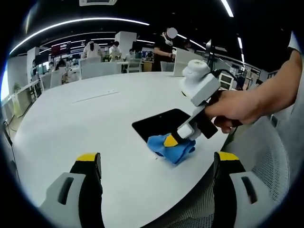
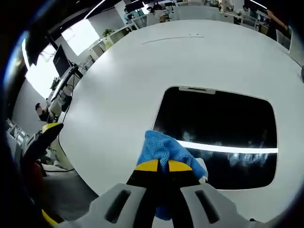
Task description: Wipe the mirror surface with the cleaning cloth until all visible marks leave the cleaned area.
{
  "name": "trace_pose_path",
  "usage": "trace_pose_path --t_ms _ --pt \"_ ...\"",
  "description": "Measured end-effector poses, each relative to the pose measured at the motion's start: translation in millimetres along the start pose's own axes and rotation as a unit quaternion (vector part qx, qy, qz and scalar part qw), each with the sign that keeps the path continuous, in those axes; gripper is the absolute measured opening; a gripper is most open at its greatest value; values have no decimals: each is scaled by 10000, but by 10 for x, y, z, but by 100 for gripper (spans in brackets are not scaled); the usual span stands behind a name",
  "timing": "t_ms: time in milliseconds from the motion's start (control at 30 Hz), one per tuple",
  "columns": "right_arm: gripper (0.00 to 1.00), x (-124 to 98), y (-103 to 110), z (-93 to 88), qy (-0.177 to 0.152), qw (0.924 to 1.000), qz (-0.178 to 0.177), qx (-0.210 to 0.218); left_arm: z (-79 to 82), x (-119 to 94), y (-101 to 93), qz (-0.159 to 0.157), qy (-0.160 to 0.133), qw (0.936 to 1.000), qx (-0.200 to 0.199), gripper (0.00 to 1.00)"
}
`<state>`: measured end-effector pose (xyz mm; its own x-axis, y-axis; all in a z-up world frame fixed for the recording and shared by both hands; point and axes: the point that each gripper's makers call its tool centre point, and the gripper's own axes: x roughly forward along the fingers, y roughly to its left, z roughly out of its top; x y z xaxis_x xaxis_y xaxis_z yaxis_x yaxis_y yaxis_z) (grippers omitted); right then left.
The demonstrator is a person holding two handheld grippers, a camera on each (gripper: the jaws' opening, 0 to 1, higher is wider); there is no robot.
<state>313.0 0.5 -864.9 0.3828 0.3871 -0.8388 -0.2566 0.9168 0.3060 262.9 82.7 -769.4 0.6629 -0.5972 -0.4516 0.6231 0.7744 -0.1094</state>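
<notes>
The right gripper (image 2: 164, 166) pinches the blue cleaning cloth (image 2: 159, 148) at the mirror (image 2: 218, 123) edge; press flat, sweep across the smears; the left gripper (image 1: 156, 161) waits spread over the worktop (image 1: 85, 118).

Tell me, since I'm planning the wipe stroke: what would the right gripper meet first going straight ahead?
Probably the mirror: the right gripper, shut on the blue cloth, points across its near edge, though depth is unclear.
</notes>
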Motion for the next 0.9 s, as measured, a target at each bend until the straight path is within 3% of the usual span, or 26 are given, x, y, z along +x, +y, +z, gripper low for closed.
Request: trace_pose_path --t_ms 367,900 --pt "0 42 0 90 135 9992 -56 -364 -23 0 19 0 40 10000 14 98" --pt "0 233 -151 525 79 9984 -220 -518 -15 -2 49 26 -13 10000 -9 99"
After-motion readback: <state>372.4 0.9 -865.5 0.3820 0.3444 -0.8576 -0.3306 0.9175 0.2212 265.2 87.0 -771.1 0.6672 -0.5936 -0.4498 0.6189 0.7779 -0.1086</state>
